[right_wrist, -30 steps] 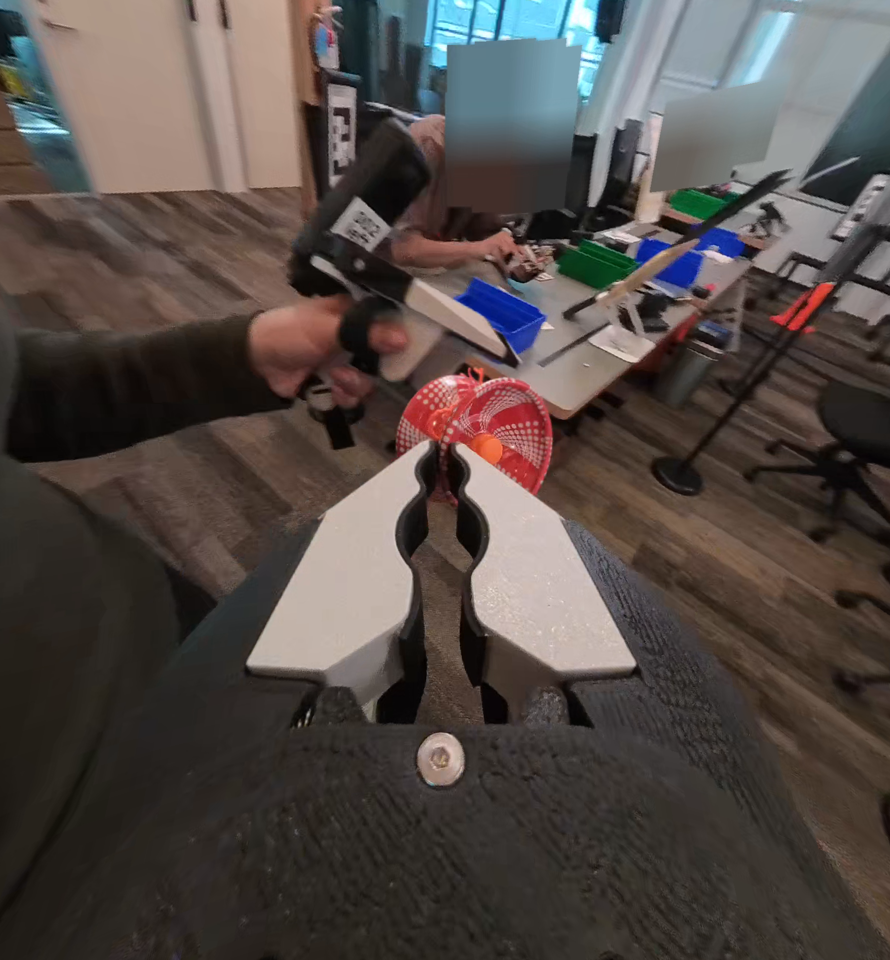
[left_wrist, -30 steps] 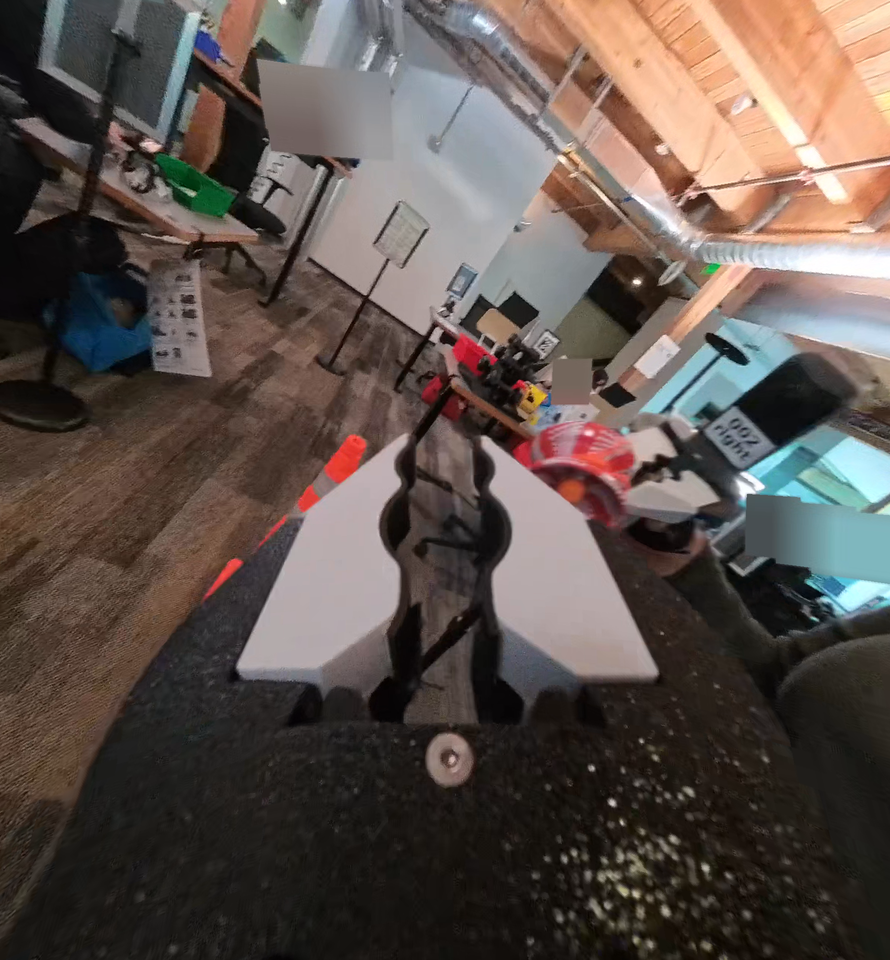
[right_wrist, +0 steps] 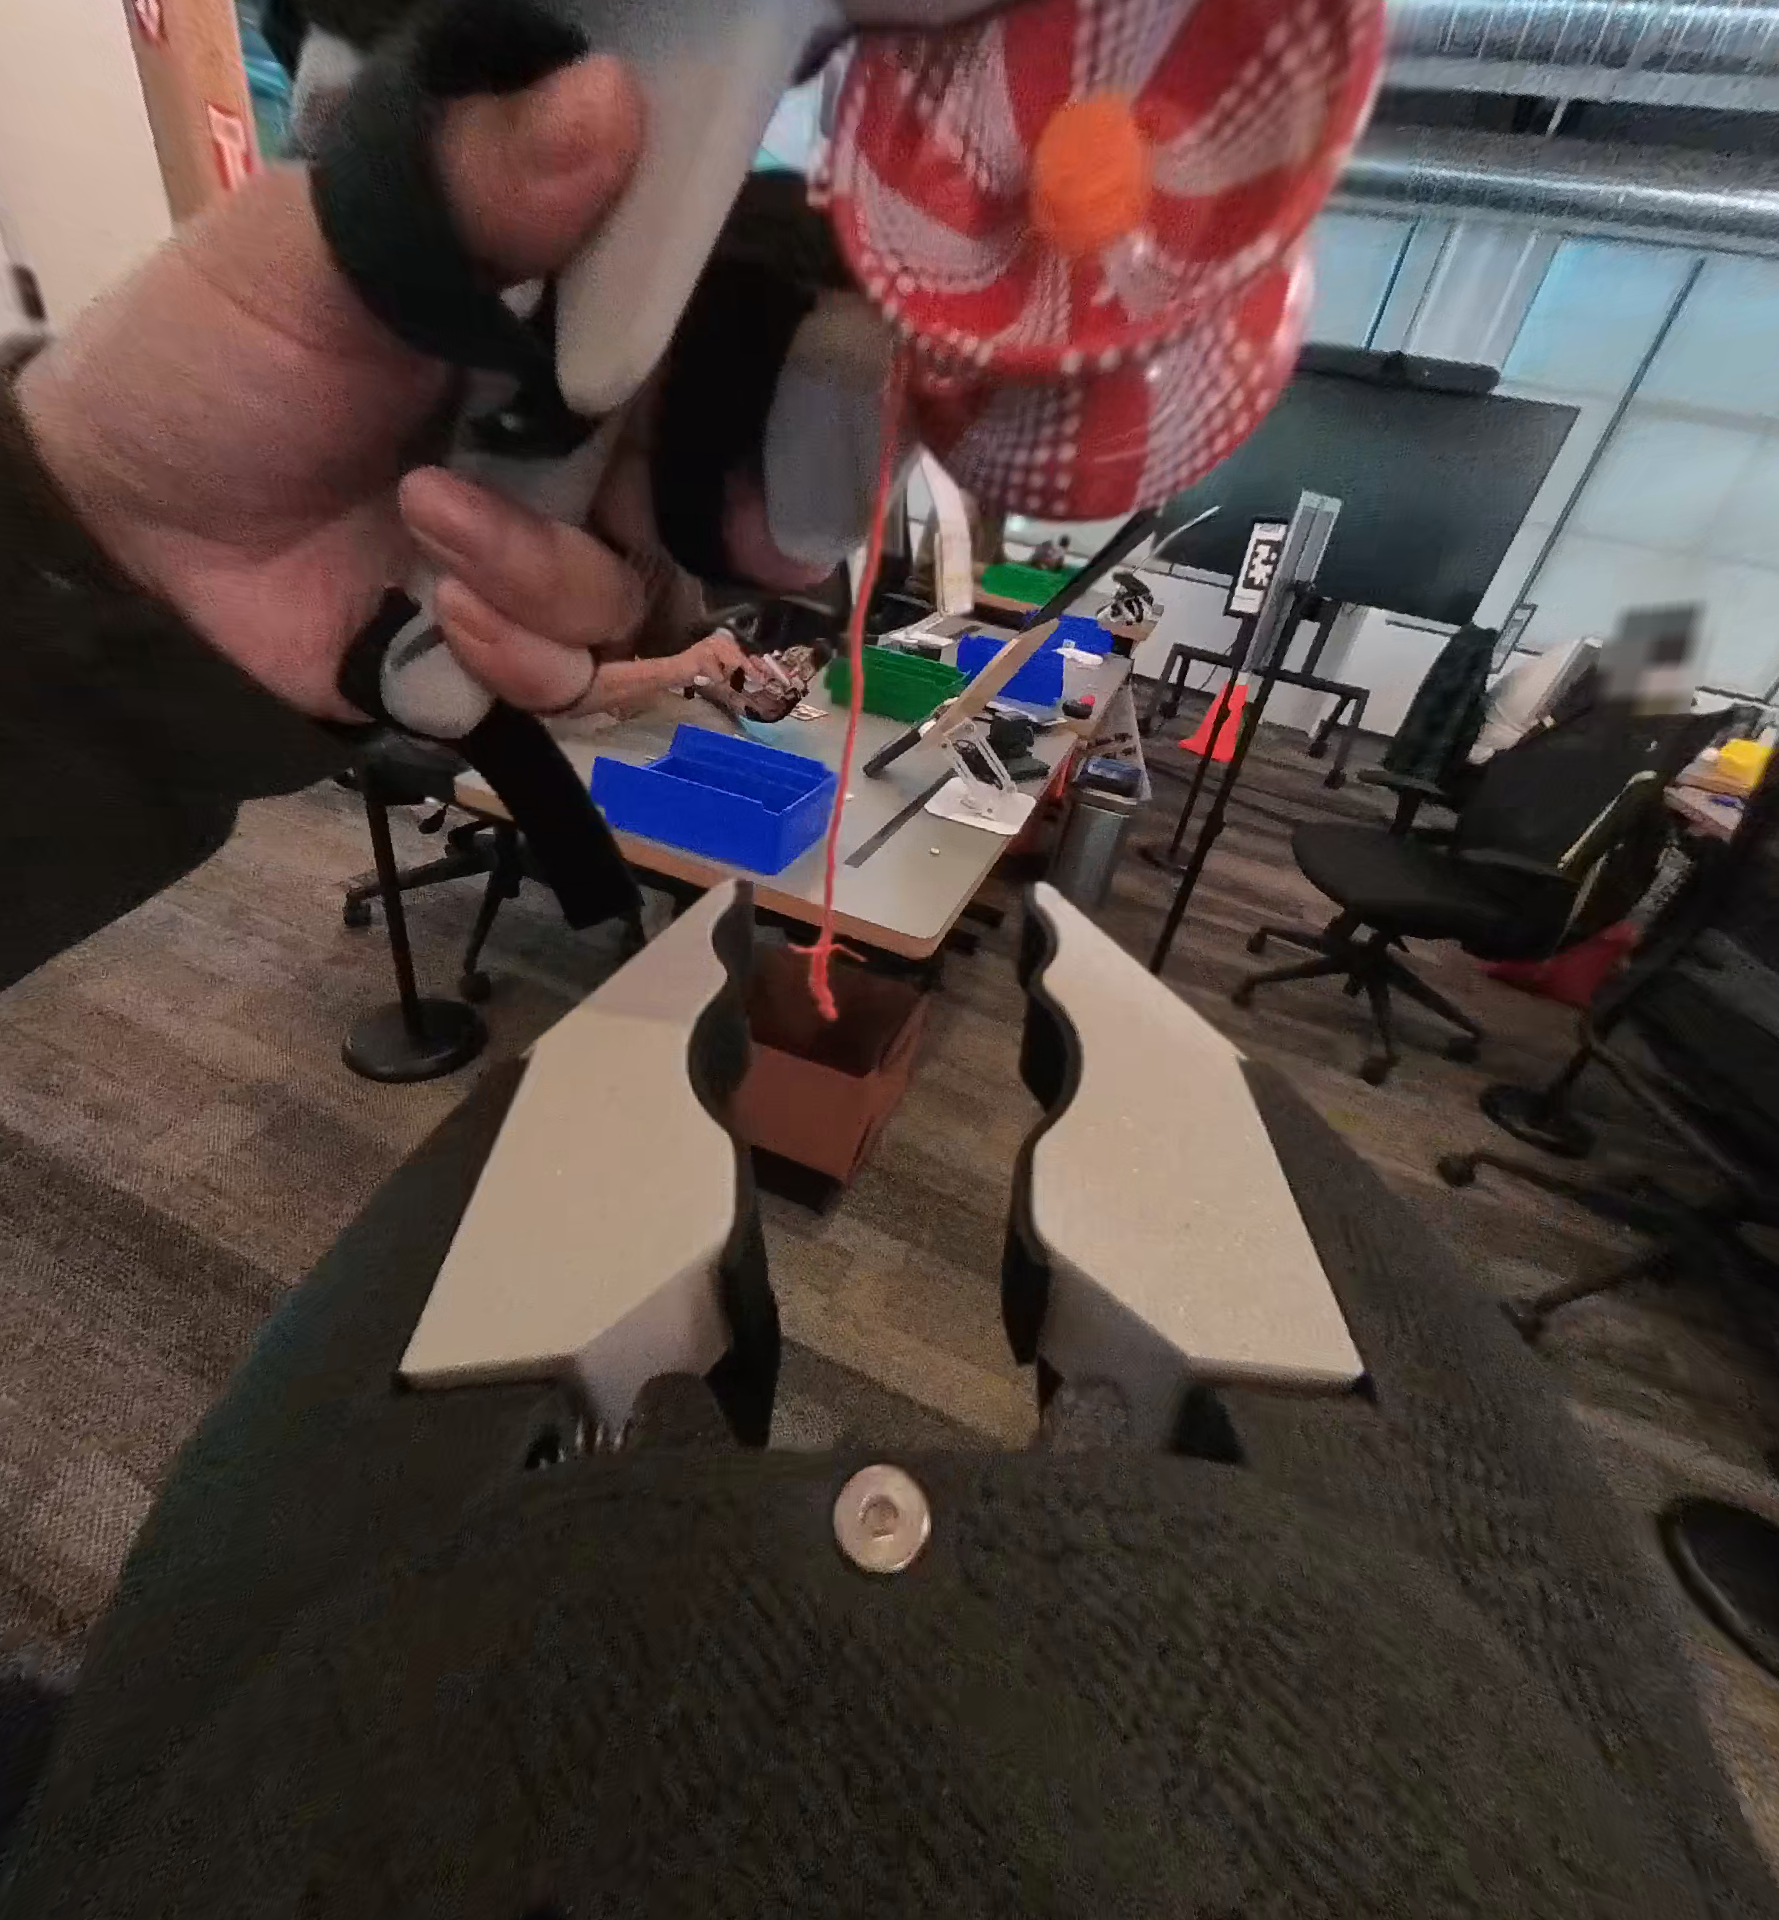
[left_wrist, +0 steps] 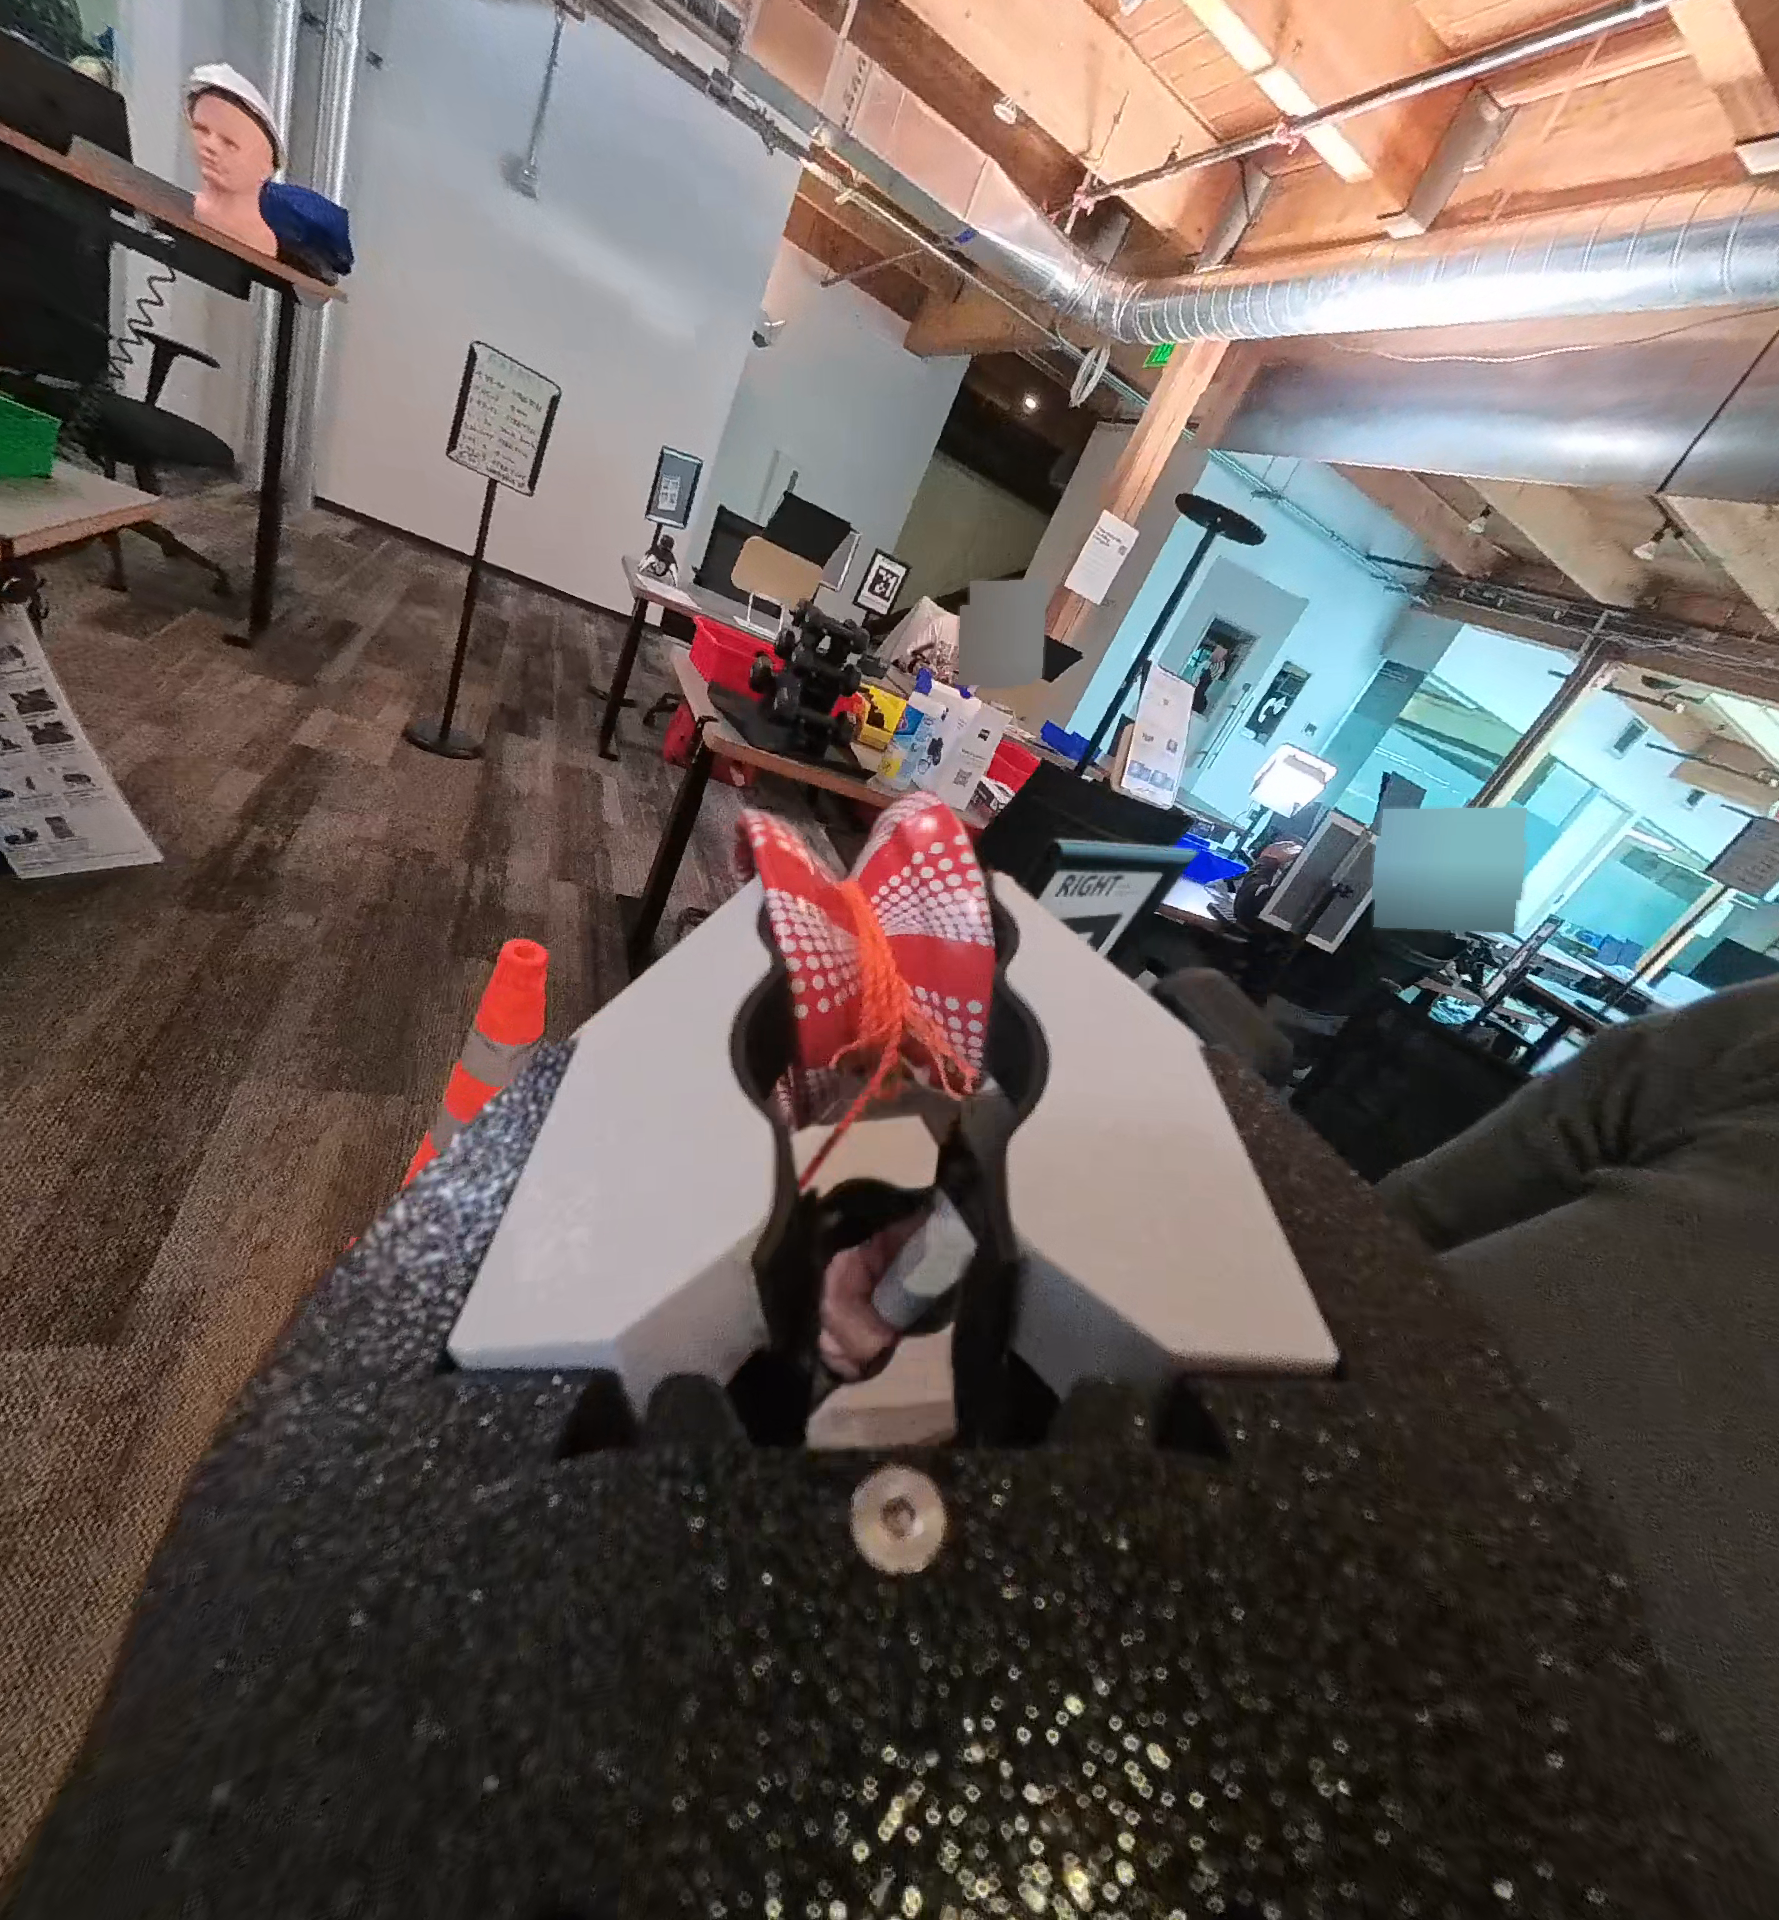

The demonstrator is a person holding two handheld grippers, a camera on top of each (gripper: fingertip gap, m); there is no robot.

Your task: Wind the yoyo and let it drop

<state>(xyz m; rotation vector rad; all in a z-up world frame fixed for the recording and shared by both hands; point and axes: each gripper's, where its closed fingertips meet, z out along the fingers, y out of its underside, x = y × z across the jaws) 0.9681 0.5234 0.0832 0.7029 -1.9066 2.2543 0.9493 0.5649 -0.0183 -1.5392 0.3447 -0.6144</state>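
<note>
The red dotted yoyo (left_wrist: 880, 961) sat clamped between the jaws of the left gripper (left_wrist: 880, 997), its groove facing back toward that gripper's camera with orange string (right_wrist: 857, 665) wound loosely and frayed around the axle. From the yoyo, a free length of string hung straight down, its knotted end dangling just above and between the jaws of the right gripper (right_wrist: 880, 935), which stood wide apart and held nothing. So the right gripper lay directly below the yoyo (the left hand (right_wrist: 272, 488) gripping its handle showed up close in the right wrist view). Judging by this, the coming move likely turns on the right jaws closing on that hanging string end.
</note>
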